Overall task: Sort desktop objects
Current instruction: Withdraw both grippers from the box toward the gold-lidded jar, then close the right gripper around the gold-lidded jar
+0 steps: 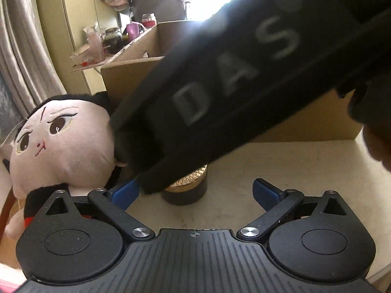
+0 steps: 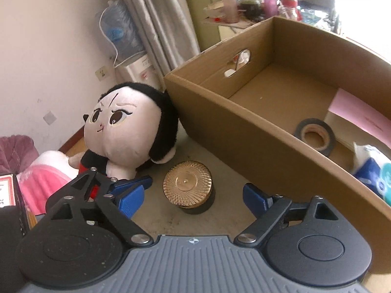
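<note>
- The gold-lidded jar (image 2: 188, 187) stands upright on the counter (image 2: 171, 219), low in the middle of the right wrist view, just beside the plush doll (image 2: 127, 131) and close to the front wall of the cardboard box (image 2: 244, 131). The right gripper (image 2: 193, 195) has its jaws wide, one blue pad on each side of the jar and neither touching it; nothing is held.
- The left gripper (image 1: 195, 193) is spread wide too and empty. In its view the jar (image 1: 185, 190) sits ahead between the pads, half hidden by a dark sleeve (image 1: 220, 85) crossing from upper right to lower left.
- Both grippers seem aimed at the same jar. If both close in, they could knock together or push the jar over.
- The sleeve hangs low over the jar's lid; I judge it could drag the jar sideways.
- The left-hand pad (image 2: 132, 195) in the right wrist view lies right next to the doll's body. Closing there could pinch plush and spoil the grip.
- The ribbed gold lid may be slick or loose; a grip on the lid alone could lift it off.
- The box already holds a tape roll (image 2: 315, 136), a tissue pack (image 2: 374, 173) and a pink sheet (image 2: 361, 114) at the frame's right. A careless drop could hit these.
</note>
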Tool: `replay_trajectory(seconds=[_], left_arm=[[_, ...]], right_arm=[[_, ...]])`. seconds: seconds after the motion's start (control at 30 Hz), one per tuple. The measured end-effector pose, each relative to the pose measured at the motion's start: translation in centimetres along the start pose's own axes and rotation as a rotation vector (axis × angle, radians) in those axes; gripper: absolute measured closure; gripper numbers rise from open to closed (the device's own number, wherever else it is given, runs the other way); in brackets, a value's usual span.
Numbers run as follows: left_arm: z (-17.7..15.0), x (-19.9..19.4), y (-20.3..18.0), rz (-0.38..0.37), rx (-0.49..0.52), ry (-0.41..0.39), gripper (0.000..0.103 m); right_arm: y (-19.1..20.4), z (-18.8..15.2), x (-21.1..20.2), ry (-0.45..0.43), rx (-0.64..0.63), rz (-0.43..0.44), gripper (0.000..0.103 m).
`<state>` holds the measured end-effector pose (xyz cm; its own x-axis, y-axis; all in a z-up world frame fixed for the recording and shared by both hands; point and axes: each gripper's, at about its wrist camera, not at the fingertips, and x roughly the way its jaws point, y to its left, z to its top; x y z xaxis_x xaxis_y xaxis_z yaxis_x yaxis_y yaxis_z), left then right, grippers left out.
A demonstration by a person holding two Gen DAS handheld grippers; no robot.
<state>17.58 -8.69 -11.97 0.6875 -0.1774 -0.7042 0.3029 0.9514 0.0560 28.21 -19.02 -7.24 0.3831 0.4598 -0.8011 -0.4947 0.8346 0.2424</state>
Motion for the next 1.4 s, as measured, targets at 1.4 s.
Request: replay_trajectory(seconds=[1.4], left_arm=[[0.5, -0.6, 3.3, -0.251, 0.080, 0.010, 0.005]], right_arm=[[-3.4, -4.4, -0.8, 0.176, 0.119, 0.028, 0.037]])
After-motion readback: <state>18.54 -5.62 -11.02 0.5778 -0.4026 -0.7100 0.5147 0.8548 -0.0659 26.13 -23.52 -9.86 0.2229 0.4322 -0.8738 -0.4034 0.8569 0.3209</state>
